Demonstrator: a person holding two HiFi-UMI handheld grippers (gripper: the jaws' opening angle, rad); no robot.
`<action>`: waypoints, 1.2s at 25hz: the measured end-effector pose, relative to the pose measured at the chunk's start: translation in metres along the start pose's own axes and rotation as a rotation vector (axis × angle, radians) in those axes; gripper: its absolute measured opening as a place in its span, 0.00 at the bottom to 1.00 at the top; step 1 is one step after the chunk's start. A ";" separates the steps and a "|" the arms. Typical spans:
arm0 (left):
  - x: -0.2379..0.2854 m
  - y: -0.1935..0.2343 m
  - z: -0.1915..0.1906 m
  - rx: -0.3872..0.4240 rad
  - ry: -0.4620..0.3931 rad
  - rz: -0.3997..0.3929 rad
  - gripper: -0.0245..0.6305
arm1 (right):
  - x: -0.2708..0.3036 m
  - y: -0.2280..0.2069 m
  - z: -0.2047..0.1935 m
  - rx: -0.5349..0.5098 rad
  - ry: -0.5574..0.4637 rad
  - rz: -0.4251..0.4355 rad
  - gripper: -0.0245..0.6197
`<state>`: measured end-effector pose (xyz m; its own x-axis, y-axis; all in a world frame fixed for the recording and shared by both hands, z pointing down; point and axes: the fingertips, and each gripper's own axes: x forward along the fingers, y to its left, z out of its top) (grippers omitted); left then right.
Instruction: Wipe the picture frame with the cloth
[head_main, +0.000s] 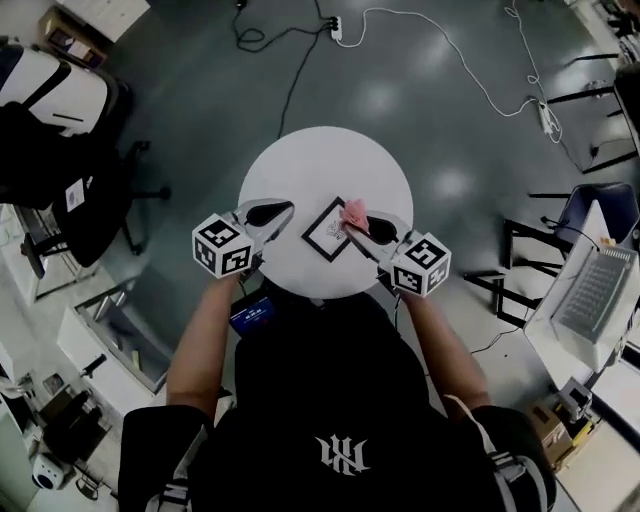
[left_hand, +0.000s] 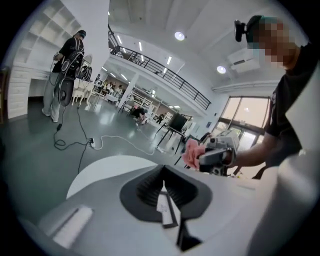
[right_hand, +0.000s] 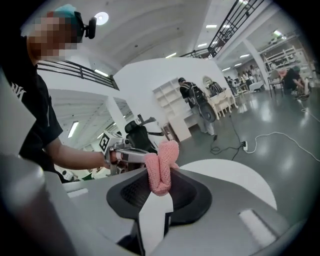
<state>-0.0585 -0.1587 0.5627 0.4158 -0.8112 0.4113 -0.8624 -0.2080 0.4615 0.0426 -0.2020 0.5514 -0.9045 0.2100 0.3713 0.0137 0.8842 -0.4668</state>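
Both bare forearms reach forward over the near edge of the round white tabletop (head_main: 320, 160), each hand behind its marker cube, and the two tools angle inward toward each other.

The left tongs (head_main: 285, 207) hover just left of the picture frame (head_main: 328, 232), which lies flat near the tabletop's middle, turned like a diamond. In the left gripper view these tongs (left_hand: 163, 170) are pressed together at the tips and grip nothing. Only a thin slit behind the tips shows part of the frame (left_hand: 165, 202) below.

The right tongs (head_main: 362, 222) reach over the frame's right corner. They pinch a folded pink cloth (right_hand: 161, 167), which bulges up past the tips (right_hand: 160, 185). From above, the cloth (head_main: 354, 212) sits at the frame's upper right edge.
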 end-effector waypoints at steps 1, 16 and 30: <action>0.001 0.005 -0.015 -0.004 0.028 0.003 0.04 | 0.014 -0.001 -0.013 0.000 0.029 0.018 0.18; 0.037 0.037 -0.198 -0.079 0.461 -0.022 0.12 | 0.105 -0.027 -0.153 0.066 0.323 0.053 0.18; 0.053 0.049 -0.236 -0.146 0.521 0.049 0.11 | 0.149 -0.015 -0.198 -0.024 0.480 0.032 0.17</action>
<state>-0.0101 -0.0828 0.7926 0.4961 -0.4316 0.7533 -0.8508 -0.0688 0.5209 -0.0081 -0.1010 0.7727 -0.6046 0.4011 0.6882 0.0531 0.8823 -0.4676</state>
